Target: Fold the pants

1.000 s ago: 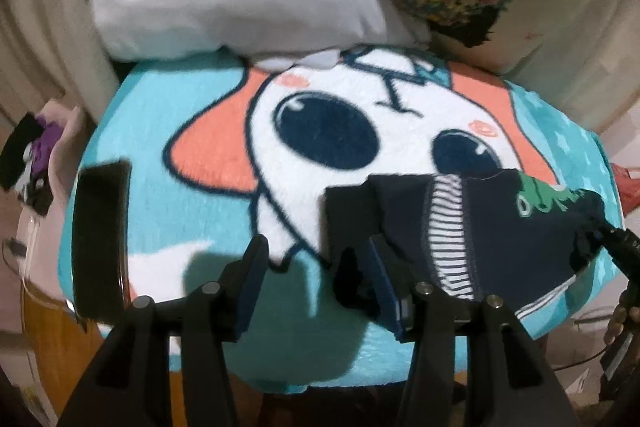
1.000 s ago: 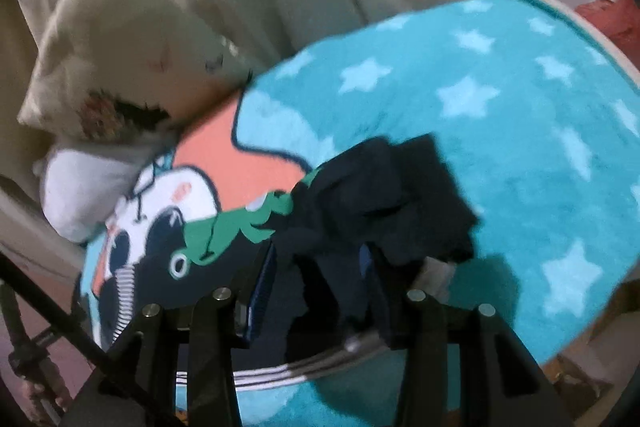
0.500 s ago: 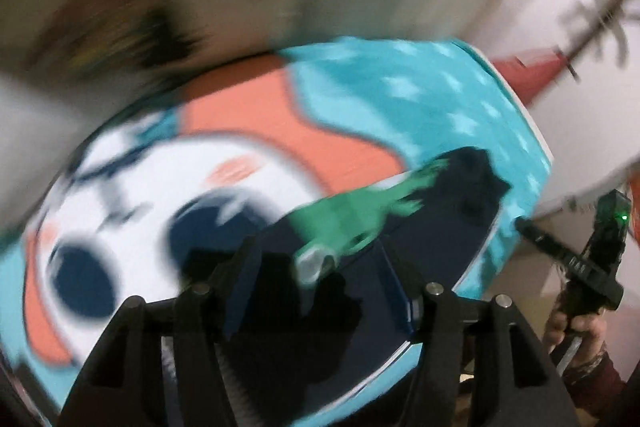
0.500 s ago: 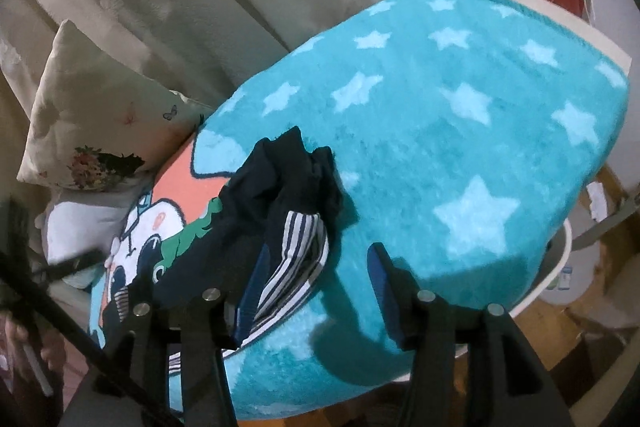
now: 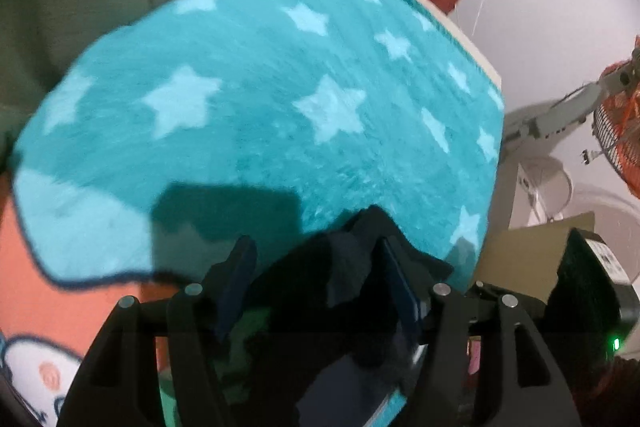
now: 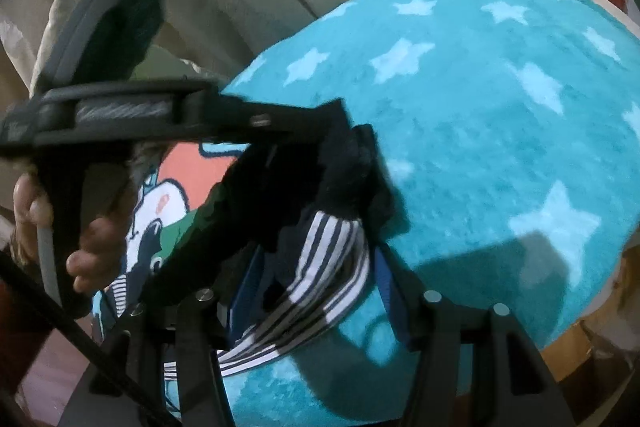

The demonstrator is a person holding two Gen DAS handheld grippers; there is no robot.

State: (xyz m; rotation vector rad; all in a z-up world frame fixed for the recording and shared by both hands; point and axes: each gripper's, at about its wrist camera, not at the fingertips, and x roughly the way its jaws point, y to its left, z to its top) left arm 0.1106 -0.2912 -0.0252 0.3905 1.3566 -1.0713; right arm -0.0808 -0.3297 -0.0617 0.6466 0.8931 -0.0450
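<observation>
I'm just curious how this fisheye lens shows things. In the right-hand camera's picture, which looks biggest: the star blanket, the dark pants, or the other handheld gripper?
1. Star blanket: fills most of the picture.
2 and 3. Dark pants and left gripper: they look roughly alike; the gripper is blurred and seems nearer the camera, so I won't rank them.

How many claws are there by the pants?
2. The left claw sits over the dark bunched pants; the right claw is at the bottom of its view, with the striped part between its fingers.
</observation>
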